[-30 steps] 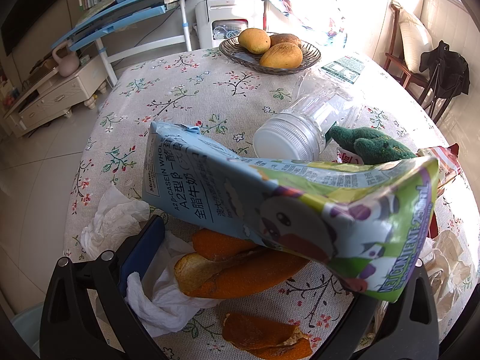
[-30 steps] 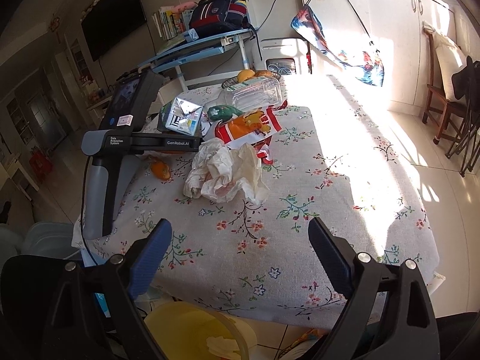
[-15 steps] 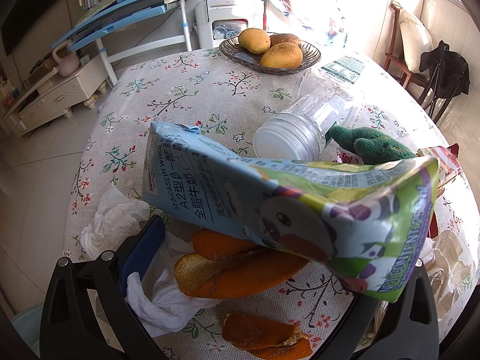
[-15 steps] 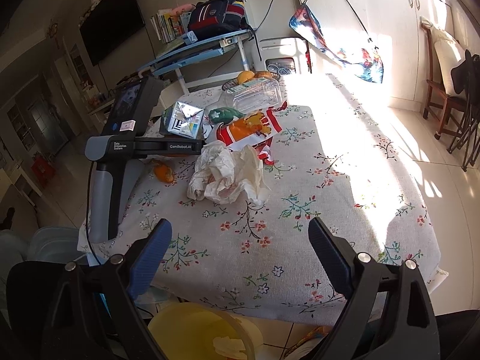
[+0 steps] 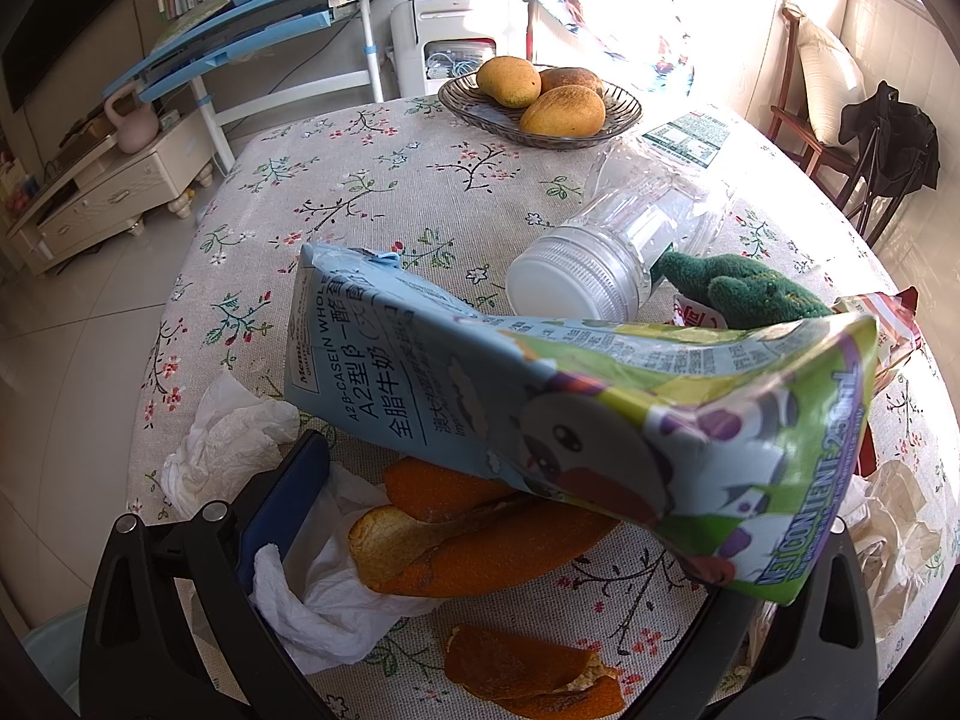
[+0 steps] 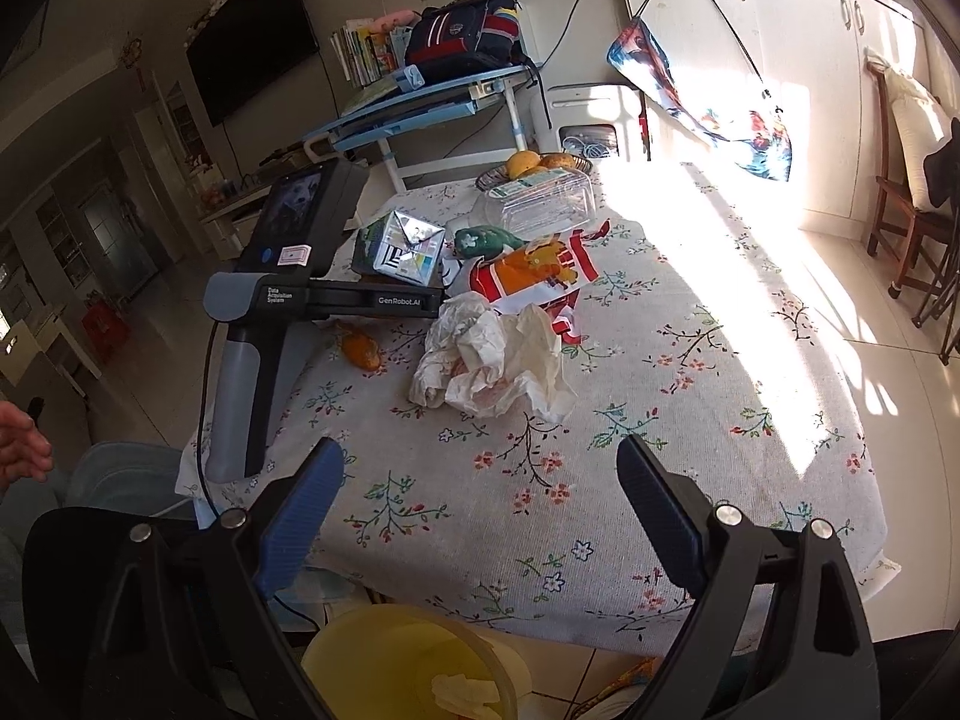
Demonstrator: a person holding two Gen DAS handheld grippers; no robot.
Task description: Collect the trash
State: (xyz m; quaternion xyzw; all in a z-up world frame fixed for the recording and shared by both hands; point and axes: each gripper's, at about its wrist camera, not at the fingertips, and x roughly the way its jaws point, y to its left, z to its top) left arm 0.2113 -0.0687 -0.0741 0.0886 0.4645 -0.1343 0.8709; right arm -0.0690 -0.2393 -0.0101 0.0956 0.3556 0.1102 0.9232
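Note:
A blue and green milk carton lies across the jaws of my left gripper, which rests on the table with nobody holding its handle. The jaws stand wide; whether the right finger grips the carton is hidden. Orange peels and white tissue lie under it. My right gripper is open and empty at the table's near edge, above a yellow bin. Crumpled paper, a red snack wrapper and a clear plastic bottle lie on the table.
A fruit bowl with mangoes stands at the table's far side. A green plush toy lies by the bottle. A blue desk and a wooden chair stand beyond the floral-cloth table. A bare hand shows at left.
My right gripper has risen and moved slightly towards the table, so the table sits lower in its view. The left gripper and carton have not moved.

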